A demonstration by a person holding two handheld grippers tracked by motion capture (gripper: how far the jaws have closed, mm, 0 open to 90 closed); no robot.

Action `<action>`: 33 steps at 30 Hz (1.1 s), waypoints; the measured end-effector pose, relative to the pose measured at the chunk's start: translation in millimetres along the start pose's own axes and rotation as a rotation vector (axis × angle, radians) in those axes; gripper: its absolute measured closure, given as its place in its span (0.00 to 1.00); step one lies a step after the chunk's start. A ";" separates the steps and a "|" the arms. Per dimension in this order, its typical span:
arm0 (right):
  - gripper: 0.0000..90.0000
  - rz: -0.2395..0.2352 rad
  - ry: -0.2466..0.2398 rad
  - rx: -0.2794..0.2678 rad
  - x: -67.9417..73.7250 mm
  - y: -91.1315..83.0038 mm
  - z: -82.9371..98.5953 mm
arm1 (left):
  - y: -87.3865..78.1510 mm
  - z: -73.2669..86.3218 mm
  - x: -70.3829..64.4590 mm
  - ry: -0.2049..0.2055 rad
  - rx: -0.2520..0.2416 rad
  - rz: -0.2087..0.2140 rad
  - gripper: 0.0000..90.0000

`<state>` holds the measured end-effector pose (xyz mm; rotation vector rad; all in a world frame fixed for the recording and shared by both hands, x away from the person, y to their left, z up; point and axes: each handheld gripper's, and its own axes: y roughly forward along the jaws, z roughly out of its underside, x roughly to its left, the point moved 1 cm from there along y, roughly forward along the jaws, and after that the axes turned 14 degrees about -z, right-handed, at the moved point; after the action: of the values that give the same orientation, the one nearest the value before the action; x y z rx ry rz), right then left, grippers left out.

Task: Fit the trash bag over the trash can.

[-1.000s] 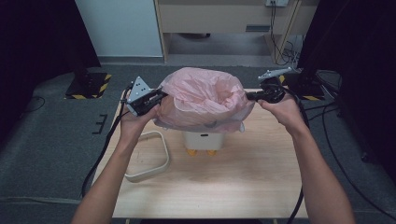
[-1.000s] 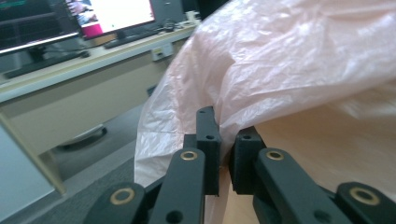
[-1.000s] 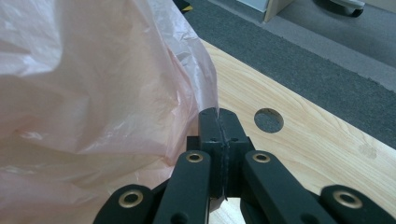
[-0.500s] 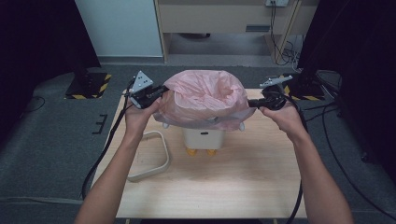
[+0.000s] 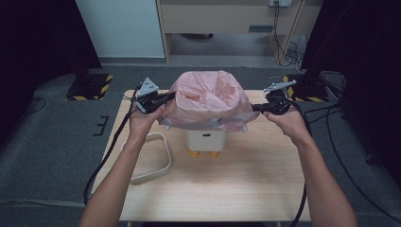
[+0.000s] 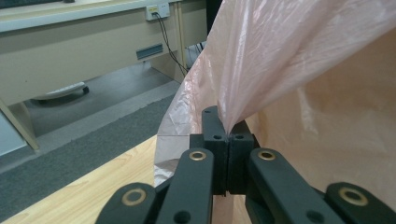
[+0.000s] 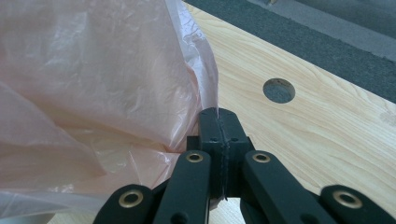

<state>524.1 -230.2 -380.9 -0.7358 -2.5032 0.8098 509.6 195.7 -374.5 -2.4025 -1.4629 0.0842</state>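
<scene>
Pink bag (image 5: pixel 206 100) stretched wider than before — both grippers clamped; lower.

My light wooden tabletop (image 5: pixel 265 184) carries a small white bin (image 5: pixel 206 140) on orange feet near its middle, a white loop-shaped frame (image 5: pixel 150 161) lying flat at my left, and a round hole (image 7: pixel 279 90).

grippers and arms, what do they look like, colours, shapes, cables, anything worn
Both the left gripper and the right gripper are black, each with two blocky matte jaws on linked bars fixed by brass-ringed pivots. Each carries a grey three-cornered metal plate on top and trails a black cable off the near table edge. The person's forearms are bare, with no sleeves, gloves or watch visible.
</scene>
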 end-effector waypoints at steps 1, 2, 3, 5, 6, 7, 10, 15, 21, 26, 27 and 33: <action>1.00 -0.003 0.004 0.000 0.4 0.0 0.3 | 0.7 1.4 0.9 -0.001 0.006 -0.003 0.99; 1.00 -0.005 0.006 0.001 0.7 0.4 0.7 | 1.4 2.1 1.3 -0.003 0.007 -0.002 0.99; 1.00 -0.003 0.001 0.000 0.5 1.0 1.0 | 2.2 3.1 1.9 -0.008 0.009 -0.002 0.99; 1.00 -0.005 0.007 0.004 1.5 2.1 2.2 | 3.4 4.4 1.7 -0.010 0.009 -0.002 0.99; 1.00 -0.008 0.012 0.008 2.3 2.8 2.8 | 4.2 5.1 1.7 -0.011 0.012 0.000 0.99; 1.00 -0.009 0.004 0.003 2.0 3.5 3.2 | 5.0 5.7 1.6 -0.012 0.015 0.000 0.99; 1.00 -0.011 0.000 0.000 2.1 4.9 5.0 | 8.3 8.7 3.3 -0.024 0.018 0.004 0.99; 1.00 -0.015 -0.002 0.005 4.4 6.1 4.6 | 10.7 13.9 4.2 -0.038 0.021 0.010 0.99; 1.00 -0.014 0.000 0.024 4.7 8.8 6.4 | 9.9 18.4 1.8 -0.052 0.022 0.028 0.99; 1.00 -0.016 -0.004 0.026 6.2 10.0 6.0 | 12.1 22.5 1.9 -0.065 0.031 0.032 0.99; 1.00 -0.013 -0.008 0.028 6.1 10.1 6.1 | 12.1 23.6 1.5 -0.069 0.031 0.037 0.99; 1.00 -0.014 -0.003 0.037 6.5 11.0 8.5 | 8.9 26.1 -3.7 -0.067 0.028 0.049 0.99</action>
<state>518.5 -222.3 -392.8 -0.7041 -2.4862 0.8509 509.8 195.0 -402.3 -2.4355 -1.4220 0.1974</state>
